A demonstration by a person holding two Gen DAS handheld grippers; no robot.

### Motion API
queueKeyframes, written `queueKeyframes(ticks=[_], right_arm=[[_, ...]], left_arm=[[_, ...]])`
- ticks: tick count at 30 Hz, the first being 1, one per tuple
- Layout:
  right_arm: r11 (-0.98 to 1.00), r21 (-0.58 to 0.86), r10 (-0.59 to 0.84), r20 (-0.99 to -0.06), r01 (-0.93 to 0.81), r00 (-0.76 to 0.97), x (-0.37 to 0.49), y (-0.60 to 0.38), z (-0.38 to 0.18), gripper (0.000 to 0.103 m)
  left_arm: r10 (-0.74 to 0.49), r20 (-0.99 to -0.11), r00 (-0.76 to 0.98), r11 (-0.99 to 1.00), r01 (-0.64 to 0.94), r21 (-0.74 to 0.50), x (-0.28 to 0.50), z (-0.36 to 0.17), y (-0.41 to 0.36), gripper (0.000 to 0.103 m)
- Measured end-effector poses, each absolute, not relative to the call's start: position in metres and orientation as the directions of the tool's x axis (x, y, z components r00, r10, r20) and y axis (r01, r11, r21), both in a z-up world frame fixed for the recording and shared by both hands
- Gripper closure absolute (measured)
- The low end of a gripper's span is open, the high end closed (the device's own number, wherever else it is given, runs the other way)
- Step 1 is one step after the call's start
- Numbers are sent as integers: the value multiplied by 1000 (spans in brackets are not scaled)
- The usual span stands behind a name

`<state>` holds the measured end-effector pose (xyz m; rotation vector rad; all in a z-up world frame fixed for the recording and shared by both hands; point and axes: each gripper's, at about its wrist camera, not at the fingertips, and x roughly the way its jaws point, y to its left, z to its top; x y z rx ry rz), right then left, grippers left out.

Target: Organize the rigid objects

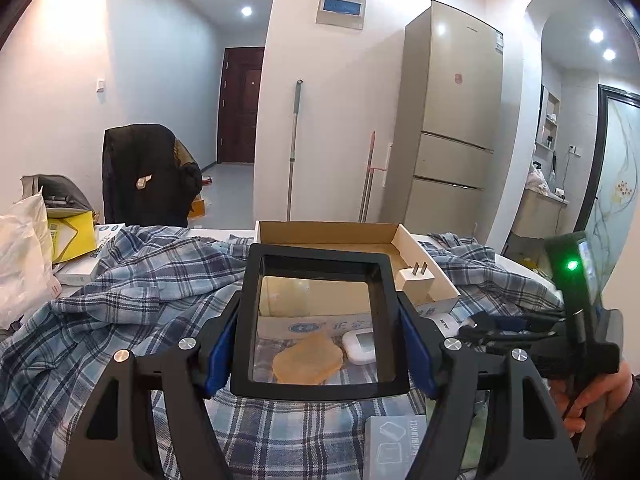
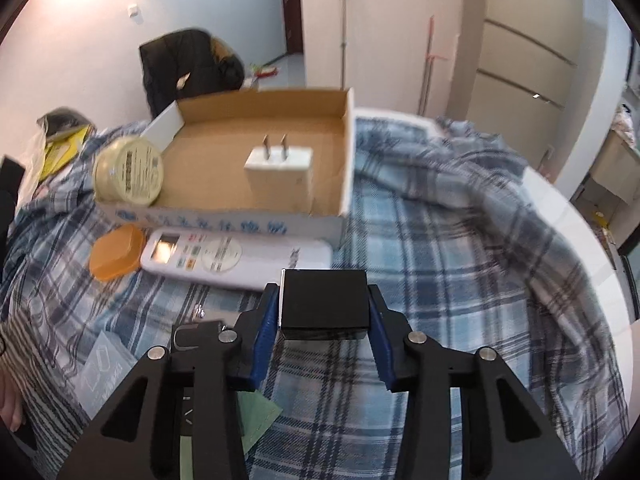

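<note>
In the right wrist view, a round pale-yellow tin with a printed label leans tilted in the left corner of the shallow open cardboard box. Before the box's front wall lie a translucent orange plastic lid and, touching it on the right, a white remote control with a small screen. A white wall charger with two upright metal prongs stands inside the box, right of centre.

The left gripper pinches a black rectangular frame with a clear pane by its two side edges, held above the blue and white plaid cloth; the orange lid and remote show through the pane. The right gripper clamps a small glossy black box between its blue pads, just in front of the remote.

The cloth covers a white-edged table. Behind stand a dark jacket over a chair, a mop handle against the wall, and a beige refrigerator.
</note>
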<state>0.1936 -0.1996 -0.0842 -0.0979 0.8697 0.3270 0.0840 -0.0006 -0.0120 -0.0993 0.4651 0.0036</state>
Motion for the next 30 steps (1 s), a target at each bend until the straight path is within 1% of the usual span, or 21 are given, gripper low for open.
queueKeyframes(ticks=[5, 10, 14, 18, 21, 23, 25, 28, 30], right_arm=[[956, 70, 246, -719, -286, 650, 192, -212, -69, 62], [958, 98, 260, -689, -270, 676, 190, -220, -59, 62], [972, 84, 219, -672, -220, 707, 184, -222, -48, 62], [972, 94, 227, -633, -217, 740, 177, -224, -20, 62], [969, 93, 239, -609, -230, 756, 178, -222, 3, 62], [966, 89, 245, -611, -242, 753, 184, -215, 14, 62], [964, 75, 244, -633, -255, 735, 194, -203, 20, 62], [957, 104, 270, -661, -271, 700, 208, -188, 20, 62], [955, 119, 275, -702, -272, 657, 218, -179, 10, 62]], left_arm=[[12, -451, 893, 997, -44, -60, 84, -2, -4, 31], [18, -451, 893, 998, -46, -52, 83, 16, -4, 31], [32, -453, 891, 998, -56, -41, 85, 34, -3, 31], [19, -414, 910, 996, -55, -76, 92, 59, 3, 31], [29, -422, 906, 998, -52, -44, 107, 77, 0, 31], [51, -426, 903, 998, -64, -17, 123, 90, -3, 31], [42, -443, 896, 998, -62, -30, 140, 104, -4, 31], [12, -431, 902, 991, -68, -116, 155, 122, 0, 31], [-7, -417, 909, 985, -67, -161, 159, 125, 1, 31]])
